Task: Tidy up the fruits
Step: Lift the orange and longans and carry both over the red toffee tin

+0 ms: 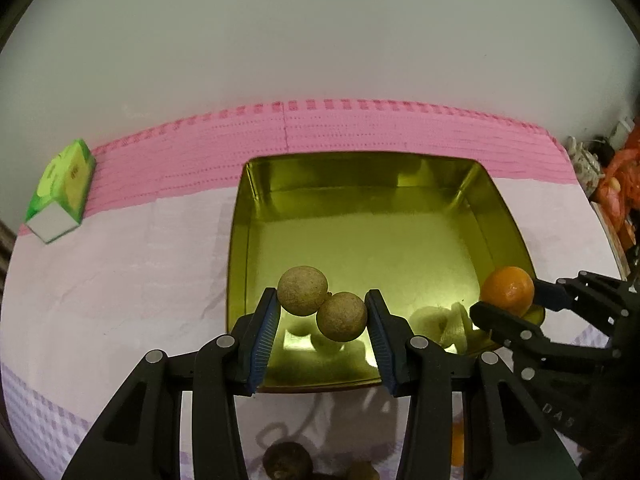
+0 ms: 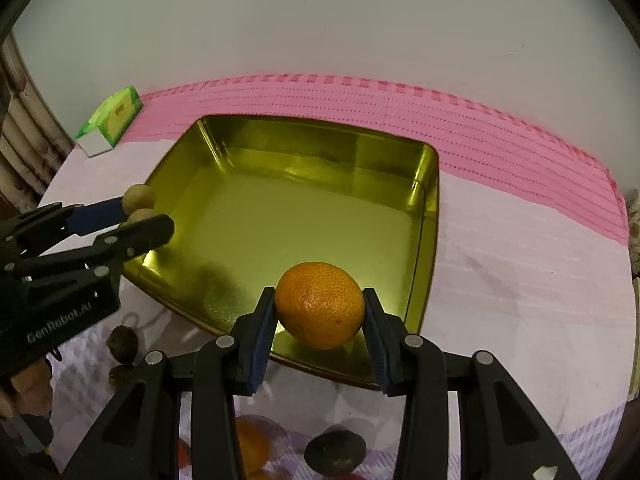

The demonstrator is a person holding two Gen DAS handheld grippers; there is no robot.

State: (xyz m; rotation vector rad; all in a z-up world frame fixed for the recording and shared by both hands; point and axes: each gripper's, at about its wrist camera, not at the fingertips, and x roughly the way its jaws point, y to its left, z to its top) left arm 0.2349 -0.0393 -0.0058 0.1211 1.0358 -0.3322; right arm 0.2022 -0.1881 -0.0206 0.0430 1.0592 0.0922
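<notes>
A square gold tin tray [image 1: 496,200] [image 2: 428,240] lies on the table with nothing in it. My left gripper [image 1: 322,312] is shut on a pair of joined tan longans [image 1: 320,306] and holds them over the tray's near edge; it also shows in the right wrist view [image 2: 138,212] at the tray's left rim. My right gripper [image 2: 320,306] is shut on an orange mandarin [image 2: 320,304] above the tray's near right corner; it also shows in the left wrist view [image 1: 508,296], with the mandarin [image 1: 507,290] between its fingers.
A green tissue box [image 1: 60,190] [image 2: 110,120] sits at the far left on the pink cloth [image 1: 360,128]. More fruit lies on the table in front of the tray: dark brown ones [image 2: 122,344] [image 2: 335,454] [image 1: 286,460] and another mandarin [image 2: 250,444].
</notes>
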